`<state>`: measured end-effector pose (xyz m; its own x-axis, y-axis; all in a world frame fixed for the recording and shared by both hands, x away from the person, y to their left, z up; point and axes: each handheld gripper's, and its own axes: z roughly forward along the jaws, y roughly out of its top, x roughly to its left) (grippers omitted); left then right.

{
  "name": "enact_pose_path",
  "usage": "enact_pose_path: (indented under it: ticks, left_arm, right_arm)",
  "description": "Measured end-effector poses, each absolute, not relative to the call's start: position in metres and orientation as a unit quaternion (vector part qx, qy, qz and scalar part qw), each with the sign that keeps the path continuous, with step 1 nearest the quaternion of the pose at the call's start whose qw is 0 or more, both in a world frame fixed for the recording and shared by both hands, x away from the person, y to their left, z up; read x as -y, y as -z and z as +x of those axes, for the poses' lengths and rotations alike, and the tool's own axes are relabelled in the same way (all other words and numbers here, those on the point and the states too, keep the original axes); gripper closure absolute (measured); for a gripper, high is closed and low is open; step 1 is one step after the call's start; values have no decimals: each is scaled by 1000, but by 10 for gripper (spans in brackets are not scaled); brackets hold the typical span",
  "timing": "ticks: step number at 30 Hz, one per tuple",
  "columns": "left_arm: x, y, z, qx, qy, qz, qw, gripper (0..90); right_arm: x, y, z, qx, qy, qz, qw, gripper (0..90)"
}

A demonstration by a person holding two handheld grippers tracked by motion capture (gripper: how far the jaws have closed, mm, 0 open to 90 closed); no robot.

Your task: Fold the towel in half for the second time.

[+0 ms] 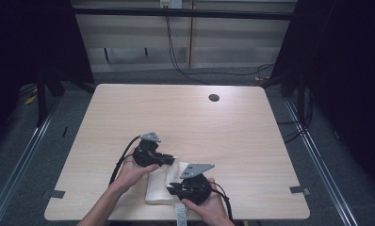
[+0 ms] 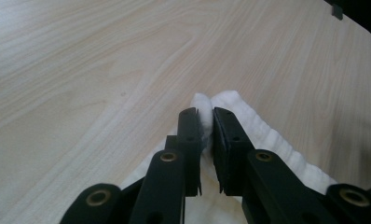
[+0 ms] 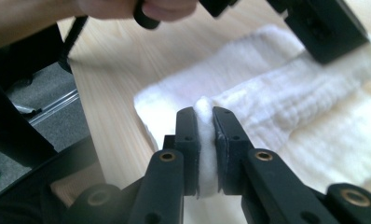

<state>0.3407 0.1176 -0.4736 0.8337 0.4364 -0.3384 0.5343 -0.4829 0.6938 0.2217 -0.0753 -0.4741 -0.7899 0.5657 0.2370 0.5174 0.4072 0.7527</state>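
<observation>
while both hand-held grippers pinch the white towel [image 1: 159, 183], its long axis runs from the left hand-held gripper [image 1: 169, 160] at the far end to the right hand-held gripper [image 1: 172, 188] at the near end. each clamps a fold of cloth; the folded towel lies on the desk [image 1: 185, 117] between the 2.

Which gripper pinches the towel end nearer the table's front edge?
The right gripper, on the towel end near the front edge; the left gripper grips the farther end.

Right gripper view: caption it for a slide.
Right tongs pinch a fold of white towel on the wooden table.
</observation>
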Motion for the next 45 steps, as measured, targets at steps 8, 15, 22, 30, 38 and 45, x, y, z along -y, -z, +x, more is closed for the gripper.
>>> enact_pose_path:
  ticks: [8, 15, 22, 30, 38, 45]
  left_arm:
    - [-109, 479, 341, -283, 75, 852, 434, 800]
    - [-94, 478, 341, -267, 72, 862, 425, 791]
    - [-87, 480, 341, -265, 85, 856, 435, 747]
    - [-97, 475, 342, -264, 72, 850, 450, 633]
    - [-103, 463, 335, -255, 52, 849, 460, 516]
    - [-111, 455, 324, -262, 31, 852, 453, 447]
  right_arm:
    - [87, 476, 220, -844, -417, 336, 32, 737]
    - [94, 482, 219, -849, -406, 338, 34, 701]
    - [109, 480, 221, -846, -411, 339, 36, 675]
    - [121, 482, 222, -836, -411, 361, 26, 596]
    - [133, 473, 223, -828, -417, 372, 48, 526]
    - [143, 465, 226, -824, -430, 362, 72, 595]
